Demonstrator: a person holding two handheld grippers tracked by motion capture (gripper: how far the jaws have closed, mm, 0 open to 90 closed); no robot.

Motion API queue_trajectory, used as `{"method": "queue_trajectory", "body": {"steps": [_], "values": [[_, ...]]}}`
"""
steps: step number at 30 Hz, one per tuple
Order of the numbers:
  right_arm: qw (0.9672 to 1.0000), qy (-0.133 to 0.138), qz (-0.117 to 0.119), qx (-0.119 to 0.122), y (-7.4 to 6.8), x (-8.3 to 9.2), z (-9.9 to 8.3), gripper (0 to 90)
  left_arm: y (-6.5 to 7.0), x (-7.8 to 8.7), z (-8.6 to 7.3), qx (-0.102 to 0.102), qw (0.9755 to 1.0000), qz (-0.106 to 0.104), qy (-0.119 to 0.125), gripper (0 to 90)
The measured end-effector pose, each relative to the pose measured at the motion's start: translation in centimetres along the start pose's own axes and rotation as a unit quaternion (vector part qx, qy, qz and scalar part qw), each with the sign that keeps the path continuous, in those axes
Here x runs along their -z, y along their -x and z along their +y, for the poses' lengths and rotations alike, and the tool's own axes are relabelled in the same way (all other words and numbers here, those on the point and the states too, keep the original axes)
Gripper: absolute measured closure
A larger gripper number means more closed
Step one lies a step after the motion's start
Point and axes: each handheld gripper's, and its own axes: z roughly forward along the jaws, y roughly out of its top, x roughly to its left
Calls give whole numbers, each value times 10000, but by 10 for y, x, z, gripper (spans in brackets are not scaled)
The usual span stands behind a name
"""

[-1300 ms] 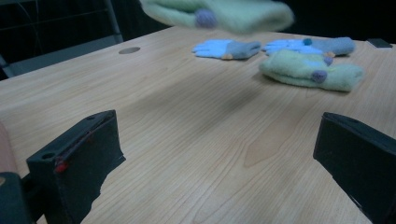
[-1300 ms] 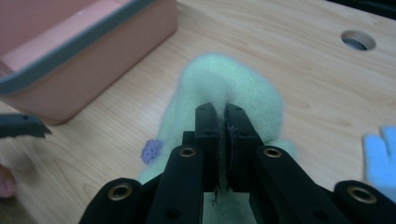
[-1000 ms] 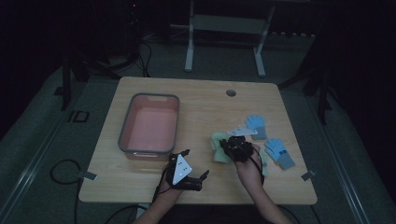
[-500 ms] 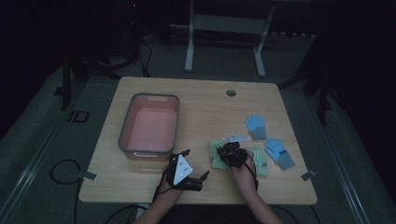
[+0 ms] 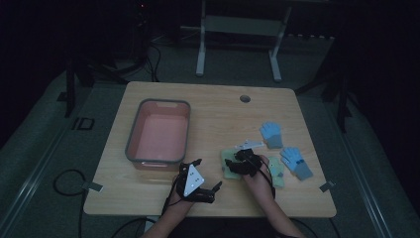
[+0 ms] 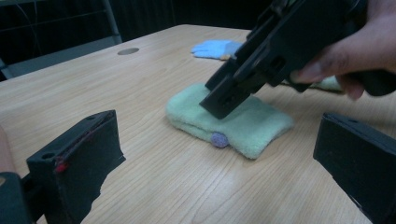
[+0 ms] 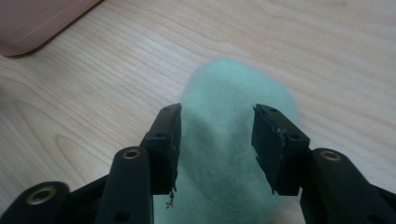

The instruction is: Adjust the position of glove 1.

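A pale green glove (image 5: 227, 164) (image 6: 243, 123) (image 7: 233, 88) lies flat on the wooden table (image 5: 213, 114), with a small purple dot on its near edge. My right gripper (image 5: 237, 161) (image 7: 217, 140) points down at it, tips just above or on the fabric. Its jaws have just been opening and stand apart on either side of the glove's width without pressing it. The left gripper view catches the right gripper (image 6: 229, 98) in a hand. My left gripper (image 5: 206, 174) (image 6: 219, 163) rests near the front edge, open and holding nothing, aimed at the glove.
A pink tub (image 5: 133, 134) with a grey rim stands at the left. Two blue gloves (image 5: 271, 133) (image 5: 296, 161) lie to the right, one showing as a blue glove (image 6: 217, 48) far off. A second green glove (image 5: 277, 173) lies by the right hand, a white tag (image 5: 250, 145) behind it.
The right gripper came down toward the front of the table with the green glove, then its jaws opened and let the glove lie flat. The left gripper stayed put.
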Motion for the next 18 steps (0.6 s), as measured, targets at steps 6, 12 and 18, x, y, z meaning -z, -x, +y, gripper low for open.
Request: {"method": "queue_trajectory", "body": {"steps": [6, 12, 18], "values": [[9999, 74, 8, 75, 7, 16, 10, 518, 0, 0, 0, -18, 10000, -4, -6, 8], [9998, 186, -48, 66, 22, 29, 15, 523, 0, 0, 0, -15, 10000, -4, -8, 8], [9992, 351, -126, 127, 35, 44, 22, 532, 0, 0, 0, 11, 10000, -4, 0, 8]]}}
